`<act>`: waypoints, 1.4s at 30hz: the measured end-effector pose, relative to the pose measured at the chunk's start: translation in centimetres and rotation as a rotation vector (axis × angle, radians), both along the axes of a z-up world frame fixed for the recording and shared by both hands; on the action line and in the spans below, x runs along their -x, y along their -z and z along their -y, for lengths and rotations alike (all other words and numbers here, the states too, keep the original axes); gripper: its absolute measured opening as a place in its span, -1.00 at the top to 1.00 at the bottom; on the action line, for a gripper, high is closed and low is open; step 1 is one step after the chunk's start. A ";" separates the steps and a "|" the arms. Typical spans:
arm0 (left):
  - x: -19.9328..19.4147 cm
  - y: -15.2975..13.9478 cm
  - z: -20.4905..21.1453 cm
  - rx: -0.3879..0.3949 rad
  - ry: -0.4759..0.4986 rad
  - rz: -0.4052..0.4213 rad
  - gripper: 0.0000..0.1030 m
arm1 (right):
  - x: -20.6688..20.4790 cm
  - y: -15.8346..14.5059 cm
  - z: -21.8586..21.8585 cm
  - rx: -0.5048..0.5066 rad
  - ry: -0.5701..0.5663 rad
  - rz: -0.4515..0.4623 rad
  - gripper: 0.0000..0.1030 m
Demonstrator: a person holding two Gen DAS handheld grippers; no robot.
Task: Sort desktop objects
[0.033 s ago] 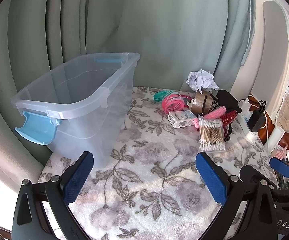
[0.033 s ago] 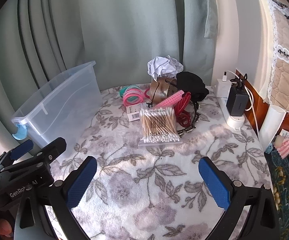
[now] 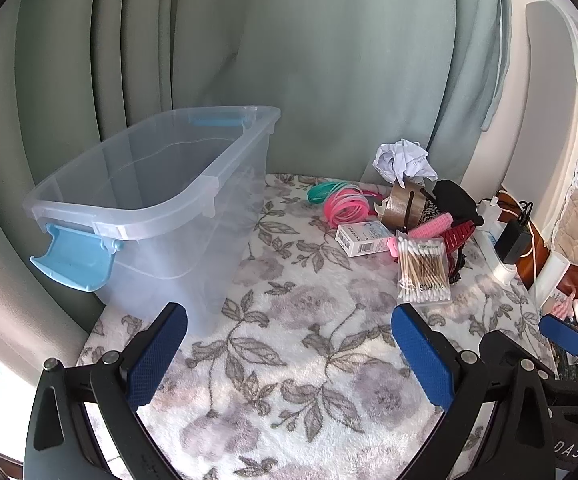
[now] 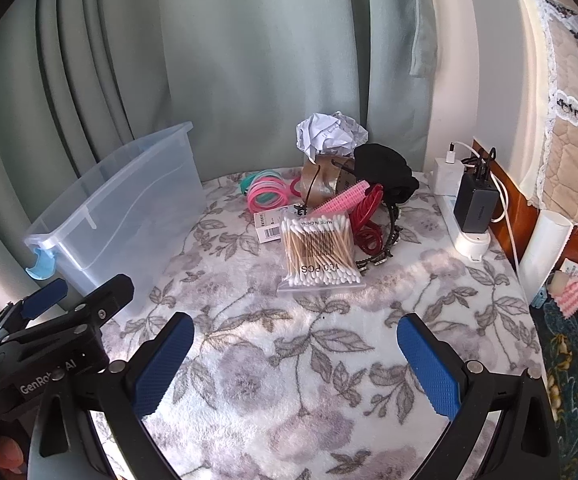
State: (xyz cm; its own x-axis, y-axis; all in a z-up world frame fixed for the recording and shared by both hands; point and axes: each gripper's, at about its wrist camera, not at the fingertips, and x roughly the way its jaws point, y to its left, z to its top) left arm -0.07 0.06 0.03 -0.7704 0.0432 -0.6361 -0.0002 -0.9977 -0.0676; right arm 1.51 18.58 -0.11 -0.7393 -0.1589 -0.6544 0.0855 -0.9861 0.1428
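Holding both tools low over the flowered cloth (image 3: 289, 360), I have nothing in either one. My left gripper (image 3: 289, 344) is spread wide, and so is my right gripper (image 4: 295, 352), each with bare cloth between its blue pads. The clear storage bin (image 3: 161, 200) stands at the cloth's left edge against the curtain (image 3: 329, 60), with blue latches at its ends. Everything waiting to be sorted lies in one heap to the right of the bin, well apart from it. Nearest me in that heap is the bag of cotton swabs (image 4: 321, 252), flat on the cloth. A small white box (image 3: 363, 238) sits just left of the swabs, pink and green bangles (image 3: 339, 202) behind it, toward the bin. A red hair claw (image 4: 367, 216) touches the bag's right side, and a crumpled paper ball (image 4: 329, 132) tops a tape roll (image 4: 321, 180) at the back.
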 end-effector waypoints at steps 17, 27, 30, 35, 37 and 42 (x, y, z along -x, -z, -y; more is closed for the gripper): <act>0.2 -0.4 -0.6 -0.012 0.008 -0.033 -0.98 | 0.2 -0.3 -0.8 0.022 -0.022 -0.064 -1.00; -0.2 -0.6 -1.5 0.045 0.002 -0.059 -0.98 | -0.6 -0.4 -1.2 0.023 -0.020 -0.109 -1.00; -0.4 -0.6 -1.8 0.060 0.001 -0.063 -0.98 | -0.6 -0.2 -1.5 0.036 -0.022 -0.091 -1.00; -0.5 -0.7 -2.0 0.045 0.004 -0.051 -0.98 | -0.7 -0.1 -1.9 0.053 -0.025 -0.072 -1.00; -0.5 -0.8 -2.3 0.049 0.003 -0.050 -0.98 | -0.8 -0.2 -2.0 0.053 -0.023 -0.071 -1.00; -0.6 -1.1 -2.6 0.062 0.002 -0.058 -0.98 | -0.7 -0.5 -2.0 0.047 -0.020 -0.062 -1.00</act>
